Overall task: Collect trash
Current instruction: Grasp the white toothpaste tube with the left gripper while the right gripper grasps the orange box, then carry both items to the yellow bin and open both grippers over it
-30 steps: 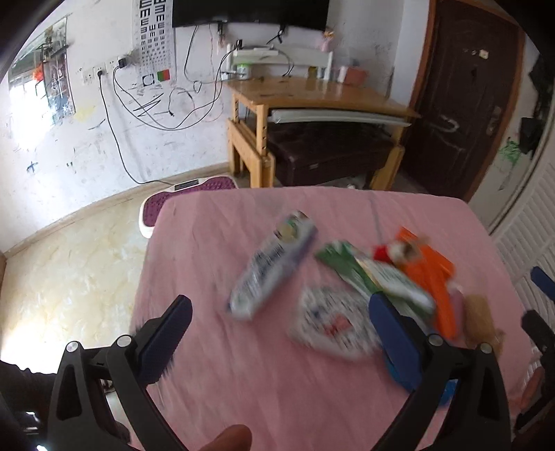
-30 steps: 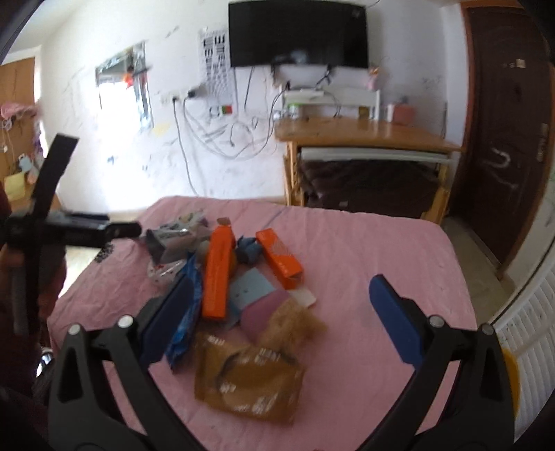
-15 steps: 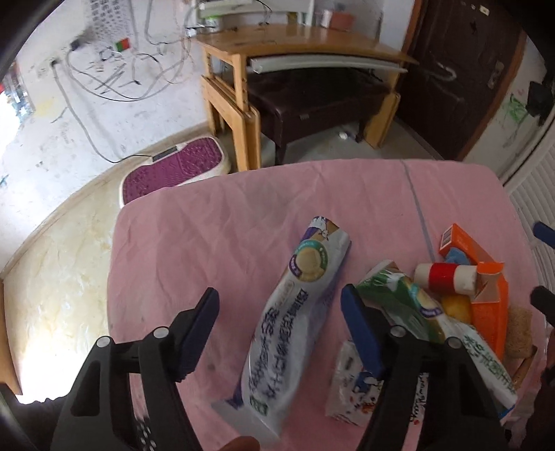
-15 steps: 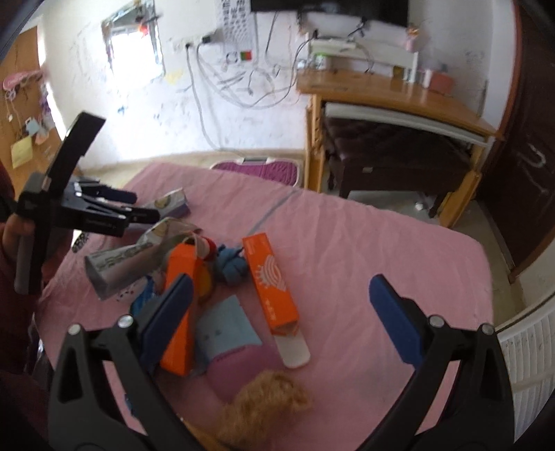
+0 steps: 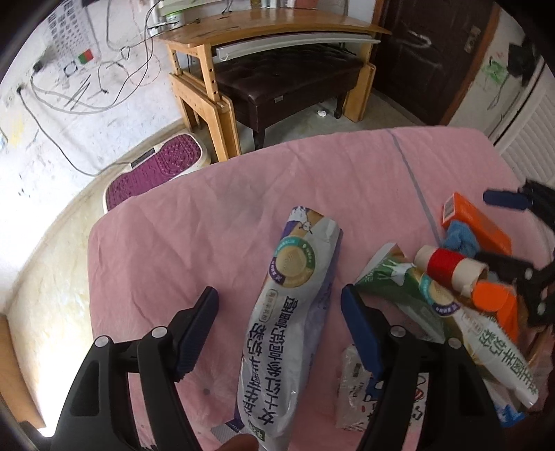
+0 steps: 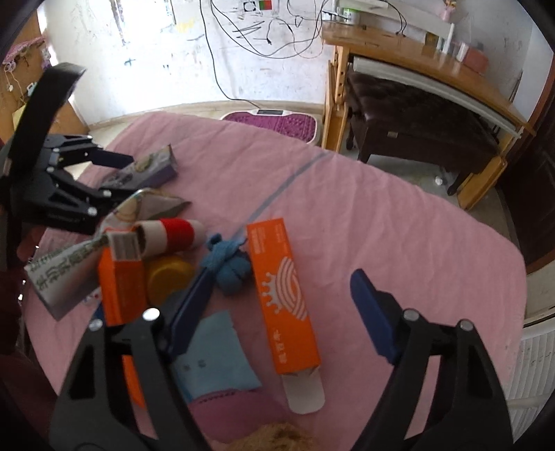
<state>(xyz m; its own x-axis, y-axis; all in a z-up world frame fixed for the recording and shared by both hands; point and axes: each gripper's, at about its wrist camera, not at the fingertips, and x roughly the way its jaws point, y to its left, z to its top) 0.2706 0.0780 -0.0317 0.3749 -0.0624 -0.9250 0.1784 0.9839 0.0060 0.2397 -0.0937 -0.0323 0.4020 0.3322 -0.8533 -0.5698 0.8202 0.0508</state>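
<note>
A long grey and purple snack wrapper (image 5: 291,333) lies on the pink tablecloth (image 5: 173,249), between the open fingers of my left gripper (image 5: 279,312). My right gripper (image 6: 281,298) is open around a long orange box (image 6: 282,298). To its left lies a pile: a green and white wrapper (image 5: 447,312), a red and cream spool (image 6: 170,236), a second orange box (image 6: 119,281), a yellow lid (image 6: 168,277) and a blue knotted cloth (image 6: 227,263). The left gripper also shows in the right wrist view (image 6: 100,177).
A light blue card (image 6: 211,354) and a purple pouch (image 6: 229,413) lie near my right gripper. A small white wrapper (image 5: 350,392) lies by my left one. Beyond the table stand a wooden desk (image 5: 277,31), a dark bench (image 5: 288,79) and a purple scale (image 5: 156,170).
Both grippers have moved forward and down toward the table. The grey wrapper now lies between the left fingers and the orange box between the right fingers.
</note>
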